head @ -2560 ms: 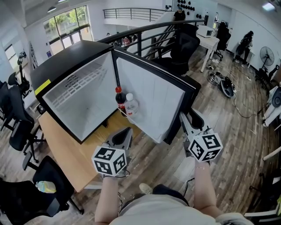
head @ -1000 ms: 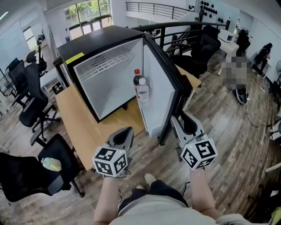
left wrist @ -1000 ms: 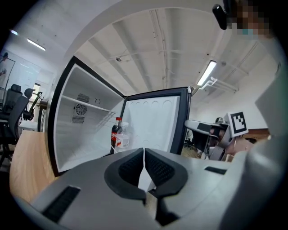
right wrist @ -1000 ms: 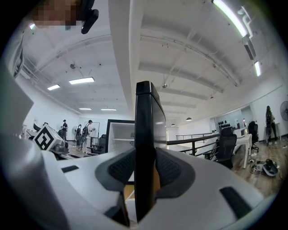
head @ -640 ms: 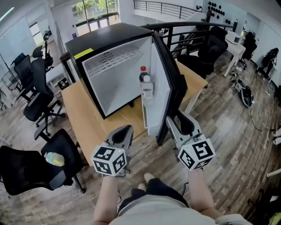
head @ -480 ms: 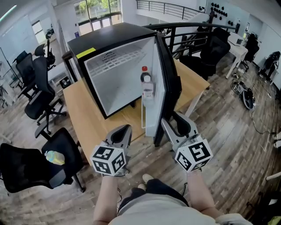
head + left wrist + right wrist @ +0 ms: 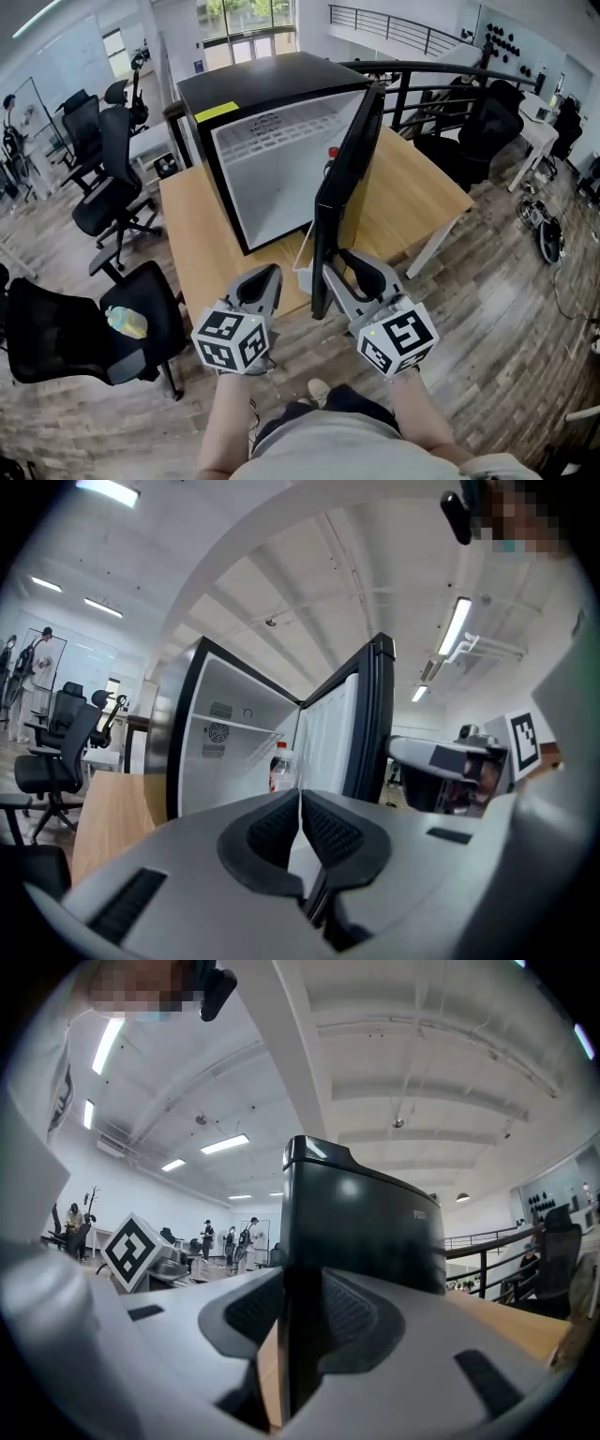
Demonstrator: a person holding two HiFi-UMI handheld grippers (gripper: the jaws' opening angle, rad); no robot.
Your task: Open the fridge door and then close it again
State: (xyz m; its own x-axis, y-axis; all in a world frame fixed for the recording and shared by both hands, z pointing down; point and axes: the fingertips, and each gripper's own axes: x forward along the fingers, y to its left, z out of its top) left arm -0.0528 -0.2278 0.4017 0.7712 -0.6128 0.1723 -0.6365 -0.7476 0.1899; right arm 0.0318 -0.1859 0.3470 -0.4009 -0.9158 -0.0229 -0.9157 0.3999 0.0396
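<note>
- Fridge (image 7: 272,80): small and boxy, black outside with a yellow strip on the top front edge, white inside with a wire shelf high up. Upright on the wooden table (image 7: 202,248), toward its far side, front open toward the table's near edge.
- Door (image 7: 347,187): black outer face, white inner lining. Hinged at the fridge's right side, swung well out, seen nearly edge-on, free edge reaching just past the table's near edge.
</note>
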